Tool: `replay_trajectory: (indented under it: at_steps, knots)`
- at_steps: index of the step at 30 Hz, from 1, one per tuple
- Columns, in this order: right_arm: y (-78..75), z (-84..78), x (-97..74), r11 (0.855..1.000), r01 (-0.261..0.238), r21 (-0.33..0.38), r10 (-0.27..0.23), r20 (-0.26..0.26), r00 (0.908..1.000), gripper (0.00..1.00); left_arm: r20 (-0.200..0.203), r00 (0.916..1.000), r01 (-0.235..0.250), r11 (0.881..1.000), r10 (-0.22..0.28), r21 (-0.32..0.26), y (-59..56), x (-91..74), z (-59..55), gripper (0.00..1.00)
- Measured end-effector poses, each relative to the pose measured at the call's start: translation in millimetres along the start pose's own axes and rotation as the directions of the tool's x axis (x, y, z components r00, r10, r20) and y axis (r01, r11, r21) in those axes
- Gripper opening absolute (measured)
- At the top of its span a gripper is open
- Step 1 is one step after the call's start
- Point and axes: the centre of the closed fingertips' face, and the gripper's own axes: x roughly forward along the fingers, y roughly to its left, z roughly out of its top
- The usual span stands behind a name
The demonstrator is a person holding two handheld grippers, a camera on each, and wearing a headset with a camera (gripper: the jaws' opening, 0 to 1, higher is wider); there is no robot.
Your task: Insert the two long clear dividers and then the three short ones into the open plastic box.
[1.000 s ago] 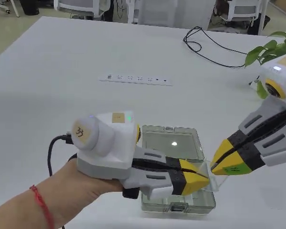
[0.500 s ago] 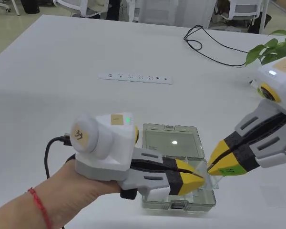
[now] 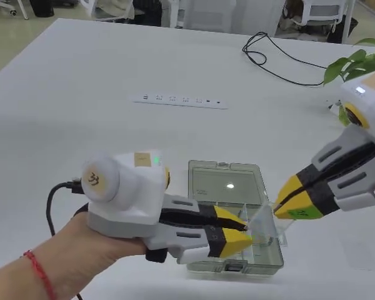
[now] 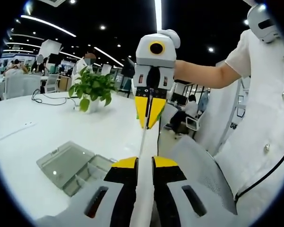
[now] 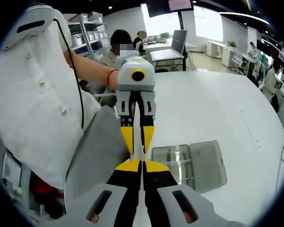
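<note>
The open clear plastic box (image 3: pixel 272 260) lies on the white table with its lid (image 3: pixel 227 181) folded back; it also shows as the box (image 4: pixel 71 166) and the box (image 5: pixel 191 163). Dividers stand inside it. Just above the box's right part, a short clear divider (image 3: pixel 263 220) hangs between the two grippers. My left gripper (image 3: pixel 242 235), held in a hand at lower left, is shut on one end. My right gripper (image 3: pixel 279 210) comes in from the right, shut on the other end. The divider (image 4: pixel 143 142) shows edge-on, running from my left gripper (image 4: pixel 145 163) to the right gripper (image 4: pixel 149 124).
A white power strip (image 3: pixel 181 100) lies mid-table beyond the box. A black cable (image 3: pixel 269 57) loops at the far right, beside a potted plant (image 3: pixel 357 62). Chairs stand past the table's far edge. The person's white shirt (image 5: pixel 33 94) is close behind the left gripper.
My left gripper has drawn back to the left, so more of the clear divider shows between the two sets of tips. The right gripper has stayed almost in place.
</note>
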Motion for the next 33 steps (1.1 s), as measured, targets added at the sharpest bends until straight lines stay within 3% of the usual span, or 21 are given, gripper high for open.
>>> replay_trajectory:
  at_steps: [11,13,22,33]
  knots:
    - [-20.2,-9.3,4.8,0.998,0.057,0.008,-0.057,-0.008,0.9983,0.03,-0.03,0.9956,-0.088,0.996,0.089,0.016,17.2,-14.5,-12.4,0.37]
    - [-25.7,-11.4,7.5,0.997,0.072,0.009,-0.072,-0.01,0.9974,0.03,-0.038,0.9933,-0.109,0.994,0.109,-0.007,22.5,-19.3,-16.7,0.41]
    - [-43.8,-23.1,20.7,0.994,0.109,0.014,-0.109,-0.024,0.9938,0.03,-0.058,0.9872,-0.148,0.989,0.149,0.015,30.2,-26.9,-28.1,0.62]
    - [-56.1,-34.9,41.2,0.994,0.113,0.008,-0.113,-0.024,0.9933,0.03,-0.097,0.9784,-0.181,0.983,0.182,0.021,41.6,-32.4,-42.5,0.83]
